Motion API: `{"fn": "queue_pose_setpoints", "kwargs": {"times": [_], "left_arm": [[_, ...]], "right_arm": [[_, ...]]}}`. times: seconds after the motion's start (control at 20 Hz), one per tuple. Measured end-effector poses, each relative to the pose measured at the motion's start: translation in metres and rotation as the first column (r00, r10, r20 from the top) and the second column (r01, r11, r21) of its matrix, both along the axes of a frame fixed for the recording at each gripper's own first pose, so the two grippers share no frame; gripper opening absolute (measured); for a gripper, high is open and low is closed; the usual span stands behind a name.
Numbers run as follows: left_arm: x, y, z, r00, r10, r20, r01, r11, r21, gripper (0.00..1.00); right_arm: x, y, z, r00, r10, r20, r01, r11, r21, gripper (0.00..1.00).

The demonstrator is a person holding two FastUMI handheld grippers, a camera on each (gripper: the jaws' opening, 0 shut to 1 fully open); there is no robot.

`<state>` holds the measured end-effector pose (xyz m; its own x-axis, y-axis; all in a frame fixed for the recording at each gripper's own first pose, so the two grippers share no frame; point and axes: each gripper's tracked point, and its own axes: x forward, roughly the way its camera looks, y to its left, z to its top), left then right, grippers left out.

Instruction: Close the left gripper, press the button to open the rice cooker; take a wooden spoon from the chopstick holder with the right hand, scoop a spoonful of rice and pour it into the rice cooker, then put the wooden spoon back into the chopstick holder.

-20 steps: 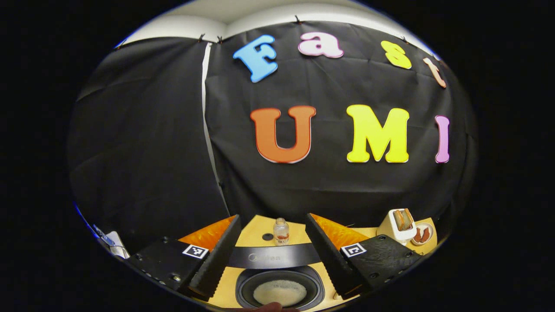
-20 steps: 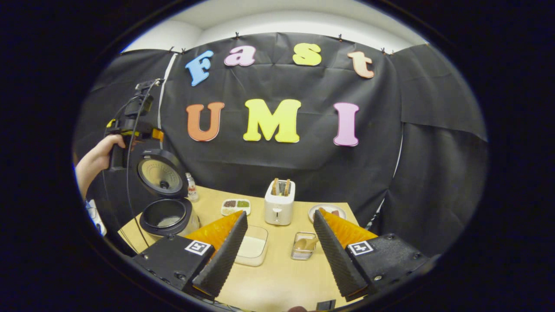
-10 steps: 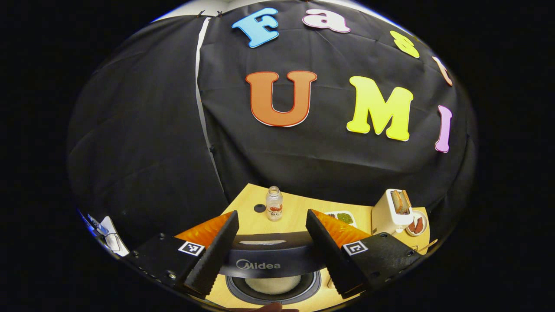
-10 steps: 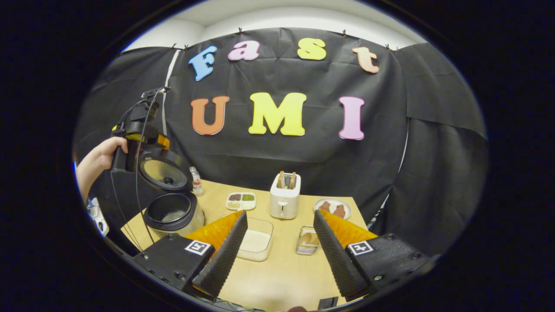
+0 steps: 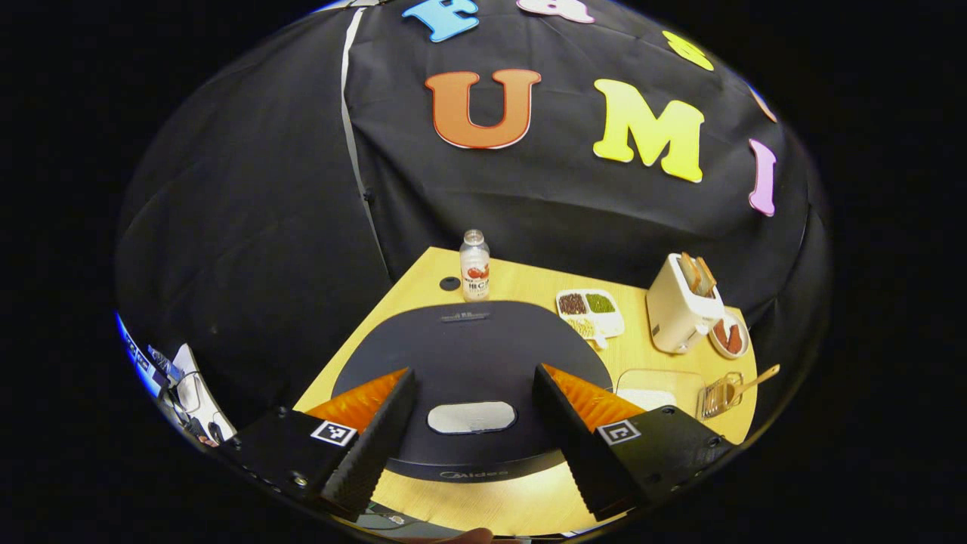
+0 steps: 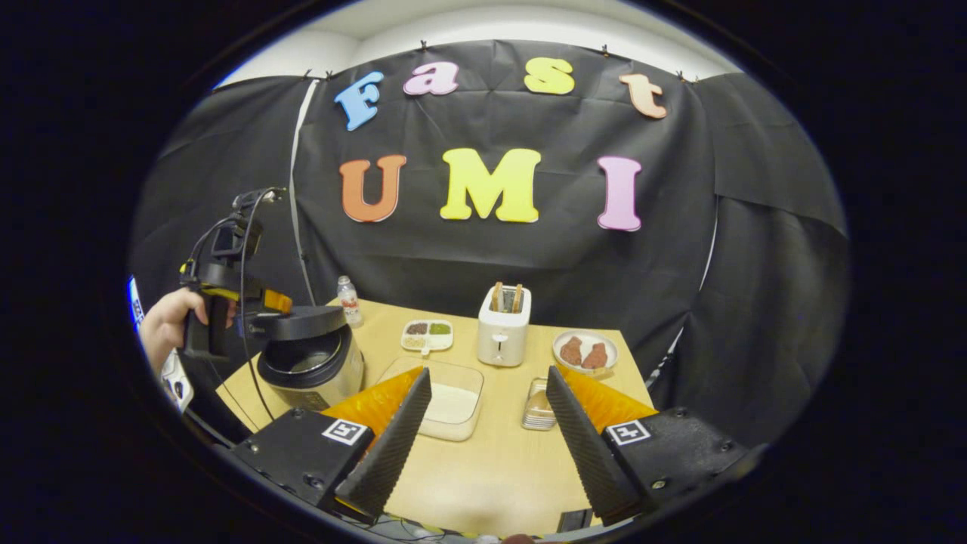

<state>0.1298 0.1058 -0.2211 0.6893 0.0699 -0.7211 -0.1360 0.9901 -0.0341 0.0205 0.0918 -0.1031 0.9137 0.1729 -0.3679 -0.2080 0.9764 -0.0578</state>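
Left gripper (image 5: 472, 423), fingers spread wide, poised over the rice cooker (image 5: 472, 378) lid, which spans both fingers. Right gripper (image 6: 487, 423), likewise wide and empty, above bare table (image 6: 483, 476); chopstick holder (image 6: 538, 406) just ahead, rice cooker far left.

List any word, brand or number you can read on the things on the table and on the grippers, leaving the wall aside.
None reads clearly.
Rice cooker lid: a small brand mark on its front edge, too faint to read.
Bottle: a printed label, too small to read.
Left gripper and right gripper: square coded markers, patterns without words.
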Motion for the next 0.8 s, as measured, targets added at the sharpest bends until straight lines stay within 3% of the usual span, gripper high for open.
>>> {"fn": "queue_pose_setpoints", "kwargs": {"times": [0.4,0.8], "left_arm": [[-0.046,-0.015,-0.059,0.98,-0.028,-0.195,0.016,0.998,-0.063,1.0],[-0.044,-0.016,-0.063,0.98,-0.023,-0.2,0.008,0.997,-0.074,1.0]], "right_arm": [[-0.005,0.011,-0.015,0.999,0.024,-0.047,-0.023,0.999,0.023,1.0],[-0.002,0.012,-0.02,0.997,0.027,-0.068,-0.024,0.999,0.045,1.0]]}}
